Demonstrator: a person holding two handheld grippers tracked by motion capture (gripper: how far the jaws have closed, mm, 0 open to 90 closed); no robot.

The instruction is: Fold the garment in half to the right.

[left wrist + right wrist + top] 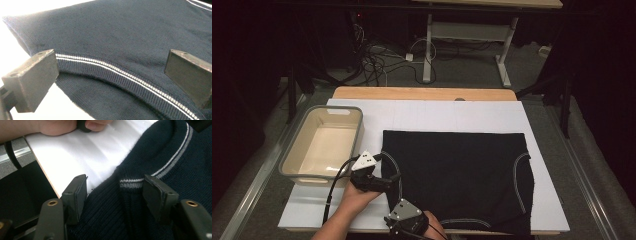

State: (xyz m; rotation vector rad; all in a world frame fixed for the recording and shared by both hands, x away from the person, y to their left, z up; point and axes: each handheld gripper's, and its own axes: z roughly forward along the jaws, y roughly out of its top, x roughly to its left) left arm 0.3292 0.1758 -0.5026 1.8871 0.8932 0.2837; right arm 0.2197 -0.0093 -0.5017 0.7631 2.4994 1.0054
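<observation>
A dark navy knit garment (pixel 457 177) lies spread flat on the white board (pixel 452 116) that covers the desk (pixel 424 93), filling the middle and right of the board, its near hem at the board's front edge. A thin white stripe runs along its ribbed trim, curving up the right side and along the left edge. The left gripper (pixel 384 182) sits at the garment's left edge, the person's hand (pixel 357 196) wrapped round its body with the grey plate on top and the cable looping back toward the person. In the left gripper view its jaws stand spread wide, one off the cloth's edge over the white board and the other over the knit, with the striped ribbed trim (pixel 120 75) arcing between them and nothing pinched. The right gripper (pixel 412 231) is low at the front edge of the board, at the garment's near left corner. In the right gripper view its jaws sit partly closed on either side of a ribbed fold of the garment (pixel 130 207), where the double stripe ends; the pads flank the knit, but I cannot tell whether they press on it. The other hand shows at the top of that view, resting on the white board. To the left of the garment, apart from it, a grey-rimmed plastic tub (pixel 292 155) stands on the board's left side.
</observation>
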